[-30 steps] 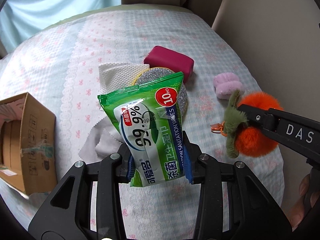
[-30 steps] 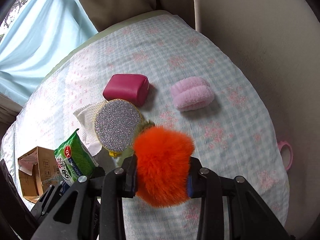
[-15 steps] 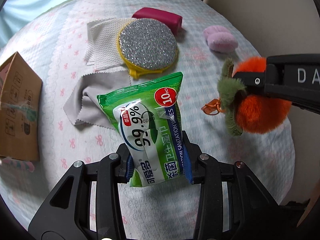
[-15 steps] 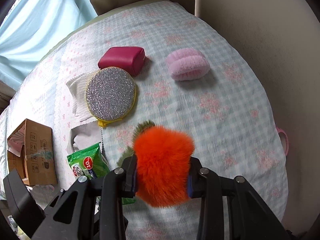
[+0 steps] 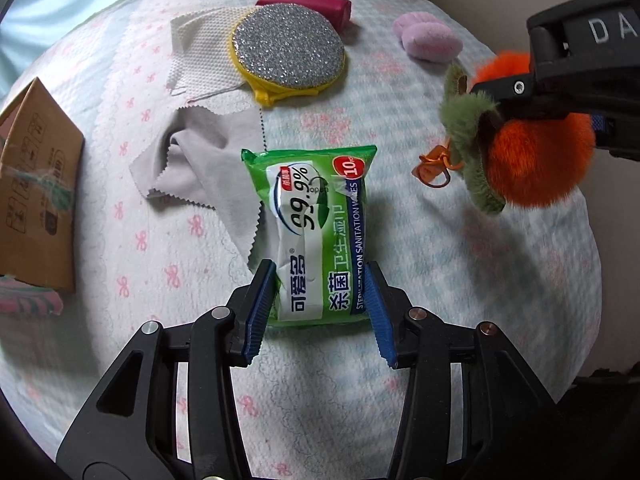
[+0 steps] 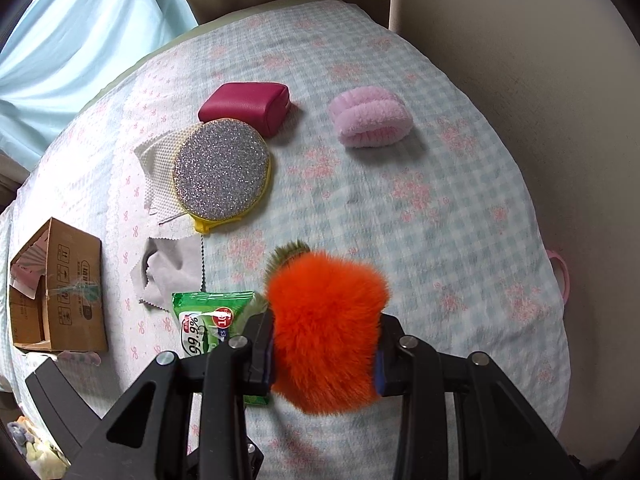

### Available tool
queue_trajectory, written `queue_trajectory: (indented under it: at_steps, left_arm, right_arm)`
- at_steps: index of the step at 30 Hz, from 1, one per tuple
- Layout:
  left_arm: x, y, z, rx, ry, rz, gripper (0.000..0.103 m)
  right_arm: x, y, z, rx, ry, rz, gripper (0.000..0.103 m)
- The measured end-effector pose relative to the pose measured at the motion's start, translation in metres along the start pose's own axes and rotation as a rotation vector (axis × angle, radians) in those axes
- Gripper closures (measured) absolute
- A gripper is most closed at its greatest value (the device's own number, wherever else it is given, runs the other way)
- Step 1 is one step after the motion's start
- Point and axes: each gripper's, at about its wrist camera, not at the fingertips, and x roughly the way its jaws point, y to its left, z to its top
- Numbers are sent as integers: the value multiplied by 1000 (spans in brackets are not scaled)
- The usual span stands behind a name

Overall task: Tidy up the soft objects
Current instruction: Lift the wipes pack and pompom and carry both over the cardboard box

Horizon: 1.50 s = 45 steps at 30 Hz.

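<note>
A green wet-wipes pack [image 5: 316, 236] lies flat on the checked cloth between the fingers of my left gripper [image 5: 320, 304], whose jaws stand open with gaps on both sides of the pack. The pack also shows in the right wrist view [image 6: 208, 324]. My right gripper [image 6: 324, 352] is shut on an orange furry pompom with green leaves [image 6: 324, 328] and holds it above the cloth; the pompom also shows in the left wrist view [image 5: 536, 160], to the right of the pack.
A grey cloth [image 5: 192, 168], a white mesh cloth [image 5: 200, 52], a glittery round pouch [image 5: 288, 54], a magenta pouch [image 6: 244, 106] and a pink fluffy item [image 6: 370, 116] lie further back. A cardboard box [image 5: 32, 184] stands at the left.
My left gripper has lowered the wipes pack onto the cloth and opened its jaws. My right gripper, still holding the pompom, has shifted a little relative to the table.
</note>
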Motion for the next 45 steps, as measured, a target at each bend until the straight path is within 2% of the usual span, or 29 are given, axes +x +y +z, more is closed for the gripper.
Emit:
queue_trajectory:
  at_steps: [2,9,11,12,19,24,31,38,41,45]
  left_arm:
    - [3,-2,-1,12,-9,18,61]
    - [22,-2,20,-1,28,1,56]
    - [26,-2,25,5,43,-3,62]
    - [28,-3,27,4,42,-8,69]
    - [7,-7,30,27,8,-12,72]
    - [-48,10,49,-41,-65,-27,72]
    - [-164,70,87,-155,-165,-38,72]
    - [-256,157,102,-222,-244,6,72]
    - [-283,201,98,-253,-253,13,72]
    - [-310,259,87,-233,-251,29,72]
  right_arm:
    - [3,1,-2,-6,7,-4,71]
    - [6,2,-5,-18,12,-23,71]
    - [5,1,-3,-19,10,-26,71]
    - [4,1,-3,-19,8,-26,71]
    - [-10,-3,3,-4,-20,-20,71]
    - [-44,-2,11,-15,-54,-8,71]
    - [-135,33,32,-105,-138,44,71]
    - [-209,109,43,-216,-237,112,71]
    - [-227,149,41,-231,-260,144,71]
    - [-239,210,35,-256,-266,164,71]
